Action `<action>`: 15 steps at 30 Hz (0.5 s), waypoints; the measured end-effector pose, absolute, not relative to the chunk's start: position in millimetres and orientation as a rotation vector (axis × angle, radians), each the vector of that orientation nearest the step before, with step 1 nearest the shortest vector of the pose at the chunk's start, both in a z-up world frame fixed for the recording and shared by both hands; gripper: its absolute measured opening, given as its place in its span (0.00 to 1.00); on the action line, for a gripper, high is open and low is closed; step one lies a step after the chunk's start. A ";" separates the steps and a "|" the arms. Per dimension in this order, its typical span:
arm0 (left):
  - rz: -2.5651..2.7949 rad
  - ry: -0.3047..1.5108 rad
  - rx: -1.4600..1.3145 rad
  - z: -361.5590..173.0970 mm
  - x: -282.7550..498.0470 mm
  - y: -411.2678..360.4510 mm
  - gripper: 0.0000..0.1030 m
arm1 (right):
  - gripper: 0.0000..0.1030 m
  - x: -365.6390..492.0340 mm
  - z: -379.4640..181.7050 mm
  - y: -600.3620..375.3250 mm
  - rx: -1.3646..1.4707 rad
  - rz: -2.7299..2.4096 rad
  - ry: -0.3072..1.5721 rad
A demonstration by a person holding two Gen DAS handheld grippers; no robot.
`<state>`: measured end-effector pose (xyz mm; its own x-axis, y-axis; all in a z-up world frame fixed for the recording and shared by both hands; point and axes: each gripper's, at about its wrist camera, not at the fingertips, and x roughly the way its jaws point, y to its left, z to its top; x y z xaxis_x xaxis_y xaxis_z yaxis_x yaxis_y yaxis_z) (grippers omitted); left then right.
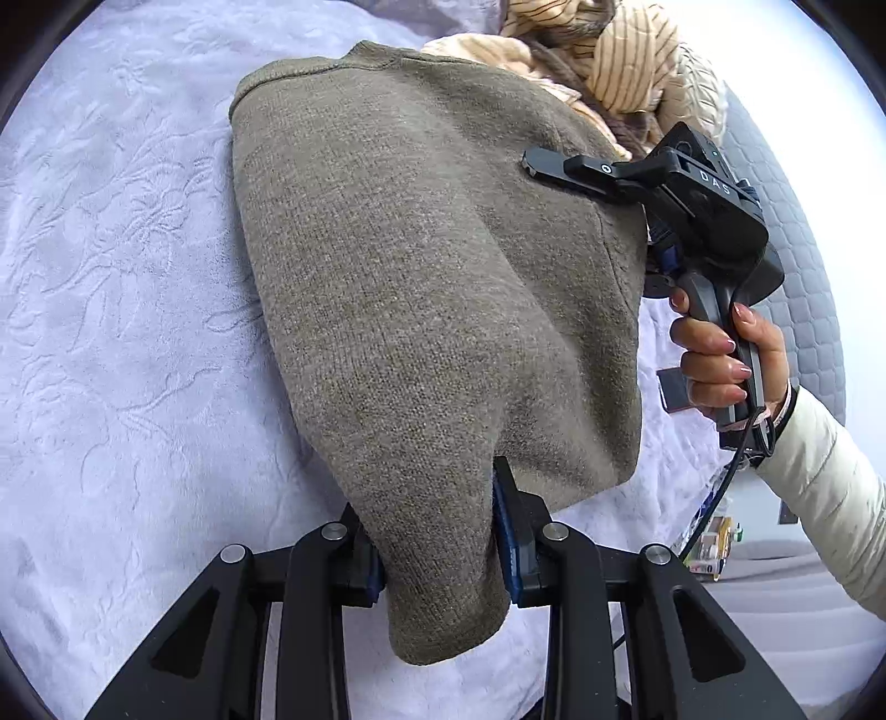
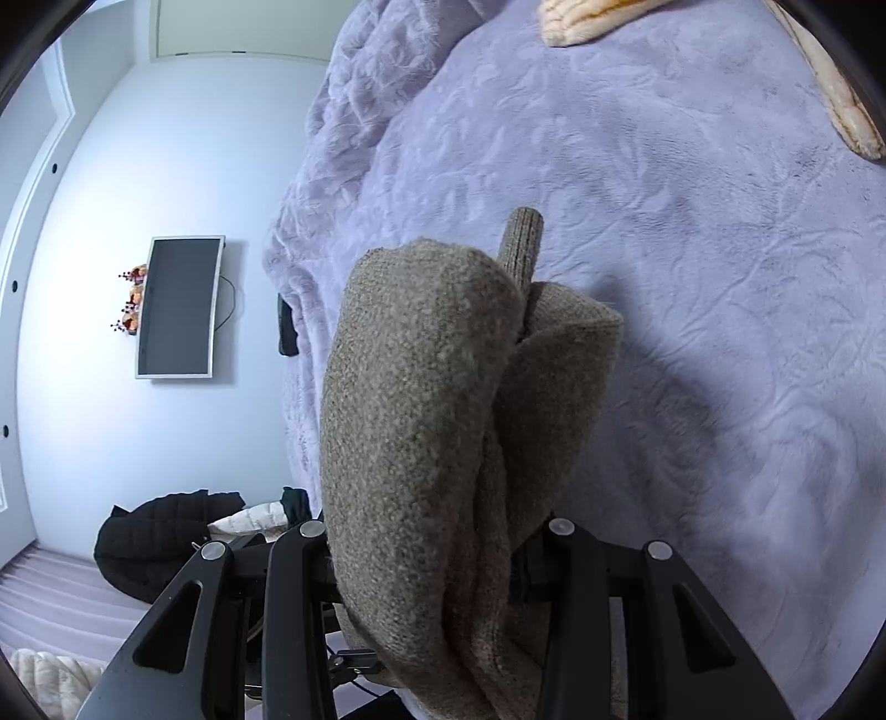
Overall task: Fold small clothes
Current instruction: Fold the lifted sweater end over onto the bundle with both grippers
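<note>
A grey-brown knitted sweater [image 1: 421, 288] hangs stretched between both grippers over the pale lilac bedspread [image 1: 122, 277]. My left gripper [image 1: 443, 554] is shut on a bunched corner of it, and the fabric spills past the blue pads toward the camera. My right gripper [image 1: 534, 166], held by a person's hand [image 1: 720, 354], pinches the sweater's far right edge. In the right wrist view the sweater [image 2: 432, 443] is gathered thick between the jaws of the right gripper [image 2: 437, 559] and hides the fingertips; a ribbed cuff [image 2: 521, 243] sticks up behind the fold.
A heap of striped beige clothes [image 1: 609, 61] lies at the far end of the bed, with a beige piece [image 2: 587, 19] at the top edge. Left of the bed are a wall screen [image 2: 177, 307], a black jacket [image 2: 149, 543] on the floor and a quilted grey headboard [image 1: 797, 266].
</note>
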<state>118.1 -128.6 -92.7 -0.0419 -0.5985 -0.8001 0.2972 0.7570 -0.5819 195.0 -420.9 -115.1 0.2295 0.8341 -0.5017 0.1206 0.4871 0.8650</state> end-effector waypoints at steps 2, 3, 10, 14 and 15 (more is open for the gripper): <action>-0.730 1.425 -0.268 -84.5 111.7 -121.4 0.31 | 0.41 189.8 -104.9 -416.9 0.975 0.630 1.251; -0.726 1.414 -0.273 -78.8 107.2 -115.9 0.31 | 0.41 185.5 -99.4 -415.2 0.980 0.639 1.243; -0.696 1.378 -0.226 -50.7 81.2 -89.6 0.31 | 0.41 149.7 -73.3 -385.4 0.997 0.698 1.217; -0.654 1.396 -0.181 -50.9 57.6 -71.5 0.31 | 0.41 127.6 -80.5 -355.7 0.991 0.722 1.246; -0.642 1.405 -0.177 -53.0 51.5 -67.2 0.31 | 0.41 121.0 -86.7 -346.1 0.991 0.724 1.261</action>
<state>51.5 -67.2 -53.0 0.0290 -0.5144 -0.8570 0.3116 0.8193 -0.4813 121.0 -346.1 -86.7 0.1888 0.8836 -0.4286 0.0749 0.4222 0.9034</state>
